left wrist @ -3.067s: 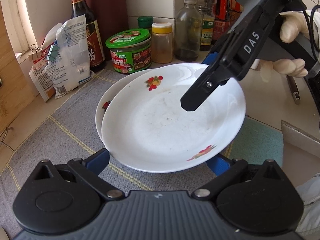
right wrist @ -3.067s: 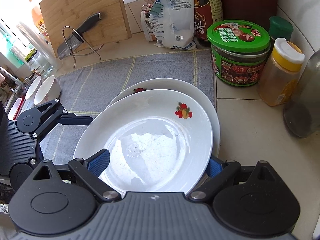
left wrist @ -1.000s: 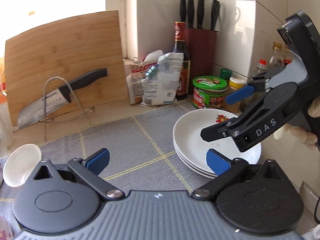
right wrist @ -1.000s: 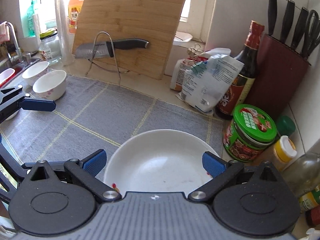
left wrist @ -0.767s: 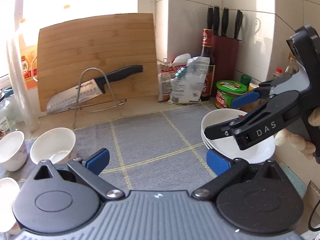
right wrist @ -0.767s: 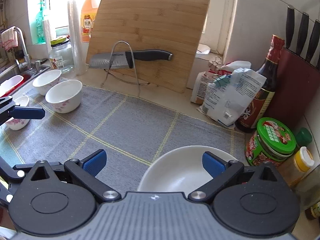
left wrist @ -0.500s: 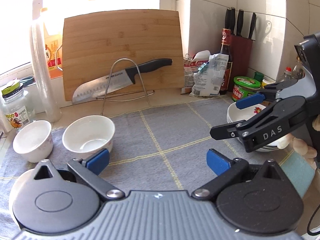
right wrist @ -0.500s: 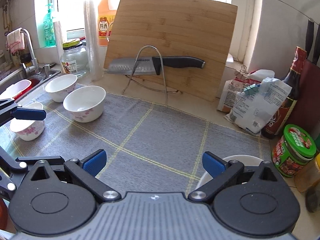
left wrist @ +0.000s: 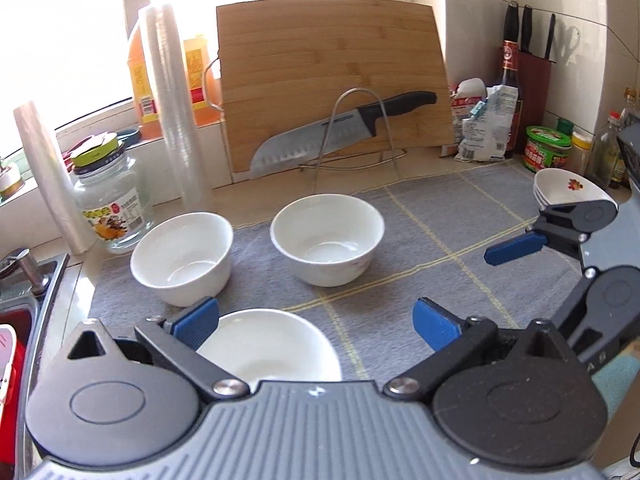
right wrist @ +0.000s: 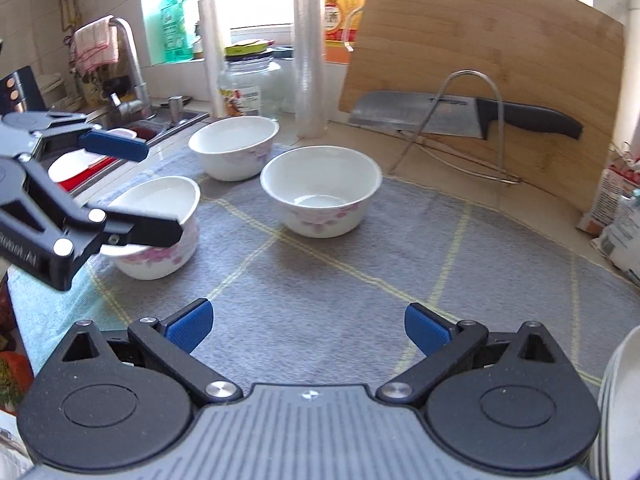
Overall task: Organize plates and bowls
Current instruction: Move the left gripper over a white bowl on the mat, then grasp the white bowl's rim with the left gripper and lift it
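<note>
Three white bowls stand on the grey mat [left wrist: 420,248]: a near one [left wrist: 272,348] just under my left gripper [left wrist: 316,322], a far-left one [left wrist: 182,252] and a middle one [left wrist: 328,236]. My left gripper is open and empty; its left finger hangs over the near bowl's rim. The plate stack [left wrist: 568,192] sits at the right. My right gripper [right wrist: 306,326] is open and empty above the mat, facing the middle bowl [right wrist: 320,192], the near bowl [right wrist: 156,224] and the far bowl [right wrist: 234,146]. The stack's edge [right wrist: 618,400] shows at its right.
A bamboo cutting board [left wrist: 332,80] and a knife [left wrist: 340,128] on a wire rack stand behind the bowls. A glass jar [left wrist: 110,200], stacked cups [left wrist: 172,104], jars and bottles [left wrist: 546,148], a knife block and the sink [right wrist: 120,132] ring the mat.
Both grippers let go of the plate on the stack, pulled back and swung left towards the bowls. The left gripper now hangs over the near bowl.
</note>
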Available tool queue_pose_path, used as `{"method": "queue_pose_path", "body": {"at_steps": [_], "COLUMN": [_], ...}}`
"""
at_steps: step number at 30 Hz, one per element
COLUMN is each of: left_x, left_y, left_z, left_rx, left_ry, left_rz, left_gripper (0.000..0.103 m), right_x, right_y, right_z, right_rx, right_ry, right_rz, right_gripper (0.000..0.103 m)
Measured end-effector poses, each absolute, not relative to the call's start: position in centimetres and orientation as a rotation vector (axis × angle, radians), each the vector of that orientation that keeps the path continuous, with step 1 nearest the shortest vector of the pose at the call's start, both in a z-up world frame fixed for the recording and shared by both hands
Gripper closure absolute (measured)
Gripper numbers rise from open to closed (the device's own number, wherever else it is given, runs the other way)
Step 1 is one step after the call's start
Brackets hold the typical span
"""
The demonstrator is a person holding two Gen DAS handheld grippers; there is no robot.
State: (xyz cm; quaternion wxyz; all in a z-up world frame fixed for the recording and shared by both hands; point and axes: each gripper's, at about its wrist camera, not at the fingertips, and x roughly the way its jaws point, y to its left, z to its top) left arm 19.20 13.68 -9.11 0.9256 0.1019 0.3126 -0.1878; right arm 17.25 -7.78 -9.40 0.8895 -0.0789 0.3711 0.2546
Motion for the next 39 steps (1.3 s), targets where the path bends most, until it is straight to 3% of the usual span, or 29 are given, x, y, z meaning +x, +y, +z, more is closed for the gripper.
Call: {"method": "queue_pose_path", "body": {"at_steps": [12,20,23,29,39], "left_x": [21.9,23.4,23.6,24.1,24.3], "left_y": [20.5,20.5,20.3,20.5,20.2], "left_z": [-10.7,-12.1,-12.3,-12.7,-12.6], "left_rx": [0.196,0.216,0.225,0.208,0.205], "left_ry": [0.778,0.850,0.861,0.891,0.899], "left_rz": [-0.383,-0.472,-0.504,-0.529,-0.553], "left_gripper": [0.001,0.026,0.028,0.037,0.040], "right_x": [17.3,17.6,17.8,17.9,17.9], "right_y": [1.2,3.6,4.2,4.8,4.7], "right_z": [-11.3,-11.1,-11.1,-11.3,-11.1], "right_rx": [-0.281,-0.339,-0.349,-0.383,-0.375], "right_ry": [0.741,0.703,0.701,0.700,0.702], "right_rz": [0.699,0.734,0.743,0.759,0.760], "right_gripper": [0.000,0.000,0.001,0.012,0.019]}}
